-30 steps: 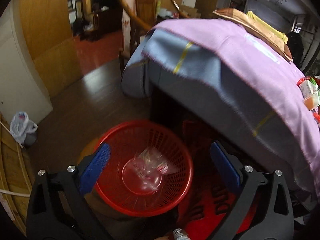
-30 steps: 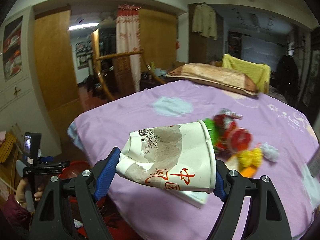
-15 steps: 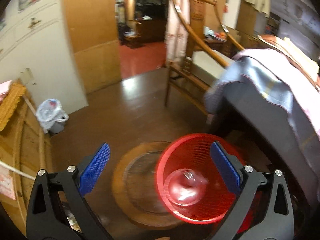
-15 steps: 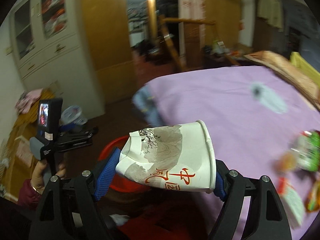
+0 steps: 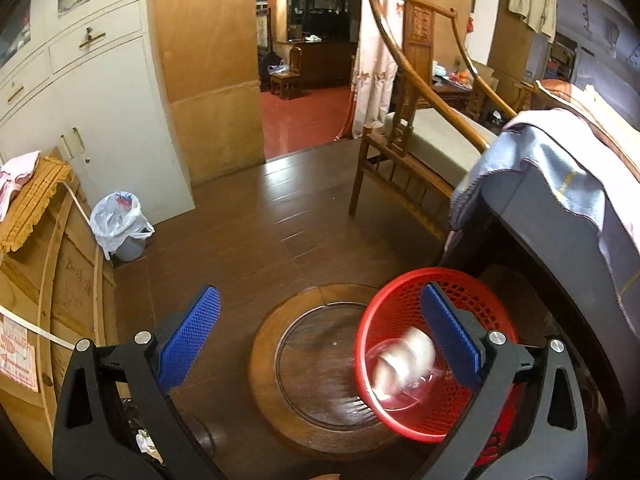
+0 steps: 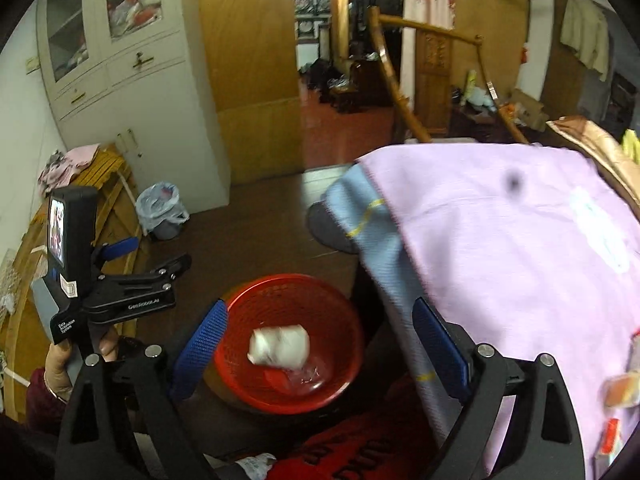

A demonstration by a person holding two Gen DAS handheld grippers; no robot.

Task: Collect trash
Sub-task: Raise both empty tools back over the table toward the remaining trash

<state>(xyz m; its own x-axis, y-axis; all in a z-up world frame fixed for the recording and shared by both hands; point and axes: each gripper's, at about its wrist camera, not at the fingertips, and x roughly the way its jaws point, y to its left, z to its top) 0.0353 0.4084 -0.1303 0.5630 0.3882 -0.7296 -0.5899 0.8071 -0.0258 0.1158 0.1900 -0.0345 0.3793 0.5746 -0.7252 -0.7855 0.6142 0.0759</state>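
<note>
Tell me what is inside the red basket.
Inside the red basket there is a white paper cup, blurred, above a clear crumpled plastic piece on the bottom. Anything under those two is covered.

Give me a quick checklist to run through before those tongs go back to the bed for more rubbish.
1. Right tongs empty: ok; jaws have just been opening, nothing between them.
2. Paper cup inside the red basket: ok, though blurred.
3. Left tongs empty: ok, open, nothing gripped.
4. Basket upright on its wooden stand: ok.
5. More rubbish left on the purple bedspread: ok, wrappers at the edge.
6. What those wrappers are: cannot tell, blurred.
</note>
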